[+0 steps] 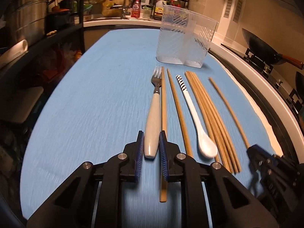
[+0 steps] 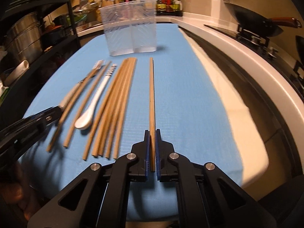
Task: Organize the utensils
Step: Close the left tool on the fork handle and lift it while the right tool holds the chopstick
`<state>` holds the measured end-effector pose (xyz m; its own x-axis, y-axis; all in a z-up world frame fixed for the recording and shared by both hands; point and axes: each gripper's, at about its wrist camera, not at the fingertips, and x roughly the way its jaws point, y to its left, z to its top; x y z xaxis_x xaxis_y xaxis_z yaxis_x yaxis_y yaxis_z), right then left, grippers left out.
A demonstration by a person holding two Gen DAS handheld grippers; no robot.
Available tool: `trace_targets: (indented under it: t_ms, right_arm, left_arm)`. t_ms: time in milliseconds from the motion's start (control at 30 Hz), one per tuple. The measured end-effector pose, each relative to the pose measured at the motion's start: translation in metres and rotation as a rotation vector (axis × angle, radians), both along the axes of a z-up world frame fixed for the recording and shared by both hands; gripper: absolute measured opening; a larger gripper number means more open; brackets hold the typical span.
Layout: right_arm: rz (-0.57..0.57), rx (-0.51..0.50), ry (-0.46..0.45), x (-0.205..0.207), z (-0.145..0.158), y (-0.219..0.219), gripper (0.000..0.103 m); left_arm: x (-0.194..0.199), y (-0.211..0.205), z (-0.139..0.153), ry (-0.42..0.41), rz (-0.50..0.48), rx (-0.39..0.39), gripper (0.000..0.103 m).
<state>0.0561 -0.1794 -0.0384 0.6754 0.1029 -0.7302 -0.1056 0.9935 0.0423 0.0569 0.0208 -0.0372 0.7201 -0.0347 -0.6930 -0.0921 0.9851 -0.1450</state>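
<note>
Left tool (image 1: 151, 148) clamped on fork (image 1: 152, 122) handle end; right tool (image 2: 151, 150) closed on lone chopstick (image 2: 151, 95). Risks: end-grip droop, neighbouring chopstick (image 1: 163, 102) dragged along, missing container (image 1: 185, 38) compartment.

Fork (image 1: 152, 117) – white handle, metal tines, flat on blue mat, tines toward clear holder (image 1: 184, 41), which stands upright at far end. White spoon (image 1: 197, 121) with striped handle end lies among loose wooden chopsticks (image 1: 210, 117) – all roughly parallel. One single chopstick (image 2: 152, 98) apart, rightmost.
</note>
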Motion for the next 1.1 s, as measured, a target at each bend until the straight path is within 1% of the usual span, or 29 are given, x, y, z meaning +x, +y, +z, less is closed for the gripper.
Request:
trace_targets:
  t_ms: [67, 133, 167, 233, 300, 400, 433, 533, 600, 733, 800, 1100]
  right_arm:
    - [-0.017, 0.011, 0.008, 0.000, -0.001, -0.005, 0.007]
    - [-0.030, -0.008, 0.002, 0.000, 0.000, -0.004, 0.013]
    - [-0.032, -0.014, -0.001, 0.000, 0.000, -0.003, 0.014]
    - [-0.033, -0.013, -0.003, -0.001, 0.000, -0.003, 0.014]
    - [-0.033, -0.005, -0.005, 0.000, 0.000, -0.004, 0.014]
    - [-0.034, -0.011, -0.013, 0.001, -0.001, -0.002, 0.014]
    - [-0.033, -0.018, -0.016, 0.001, -0.001, -0.001, 0.012]
    - [-0.028, -0.017, -0.019, 0.001, -0.001, -0.001, 0.011]
    - [-0.027, -0.014, -0.020, 0.000, -0.001, -0.002, 0.010]
    - [-0.028, -0.015, -0.023, 0.001, -0.001, -0.003, 0.011]
    - [-0.029, -0.017, -0.025, 0.000, -0.002, -0.003, 0.012]
    - [-0.031, -0.022, -0.040, -0.001, -0.002, -0.001, 0.011]
  left_arm:
    - [-0.010, -0.003, -0.001, -0.009, -0.003, 0.012, 0.017]
    - [-0.013, -0.005, -0.002, -0.026, -0.007, 0.039, 0.017]
    - [-0.012, -0.005, -0.002, -0.031, -0.005, 0.041, 0.018]
    - [-0.011, -0.001, -0.004, -0.035, 0.008, 0.040, 0.019]
    - [-0.009, 0.005, -0.007, -0.031, 0.024, 0.014, 0.019]
    - [-0.006, 0.004, -0.007, -0.040, 0.033, 0.017, 0.019]
    - [-0.005, 0.002, -0.007, -0.045, 0.030, 0.023, 0.019]
    - [-0.003, -0.001, -0.009, -0.058, 0.029, 0.033, 0.019]
    - [-0.003, -0.004, -0.009, -0.062, 0.027, 0.050, 0.019]
    - [-0.002, -0.009, -0.009, -0.070, 0.016, 0.084, 0.023]
    - [-0.002, -0.012, -0.010, -0.075, 0.014, 0.107, 0.023]
    - [-0.001, -0.013, -0.011, -0.095, 0.020, 0.116, 0.023]
